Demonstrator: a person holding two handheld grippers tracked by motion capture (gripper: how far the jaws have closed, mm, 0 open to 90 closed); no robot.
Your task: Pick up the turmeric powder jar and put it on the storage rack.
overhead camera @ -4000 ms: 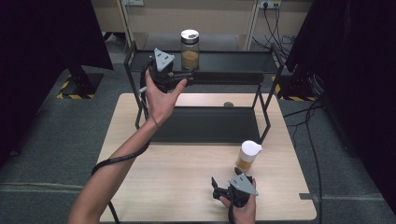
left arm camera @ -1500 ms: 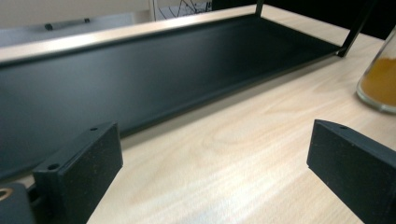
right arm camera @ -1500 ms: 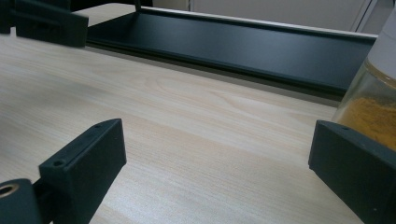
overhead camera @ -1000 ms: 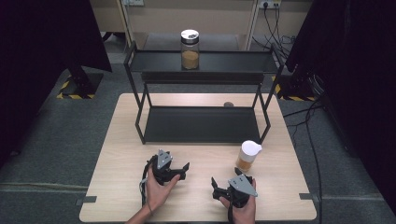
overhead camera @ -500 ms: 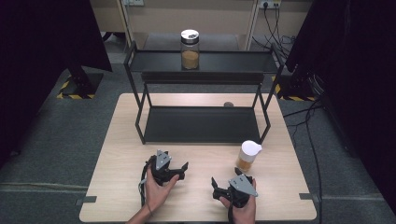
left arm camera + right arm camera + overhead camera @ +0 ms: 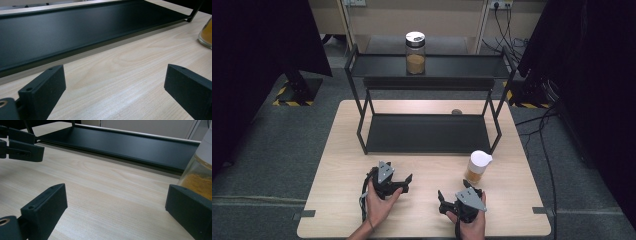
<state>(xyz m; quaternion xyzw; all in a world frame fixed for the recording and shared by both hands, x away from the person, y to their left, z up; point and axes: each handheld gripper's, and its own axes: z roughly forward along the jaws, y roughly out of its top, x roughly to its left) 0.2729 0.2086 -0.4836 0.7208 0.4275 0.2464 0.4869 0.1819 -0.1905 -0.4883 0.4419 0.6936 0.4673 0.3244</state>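
Right gripper (image 6: pixel 451 197), jaws spread and empty, I am resting low at centre-right beside the white-lidded jar (image 6: pixel 477 168), likely lining up a grab, while the left gripper (image 6: pixel 402 181) is likewise idling open, lower centre.

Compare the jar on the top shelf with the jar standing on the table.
The shelf jar has a dark lid with a white top; the table jar has a white lid. The shelf jar holds brown filling, the table jar more orange-yellow. The table jar stands close to the right gripper. Both are clear and upright.
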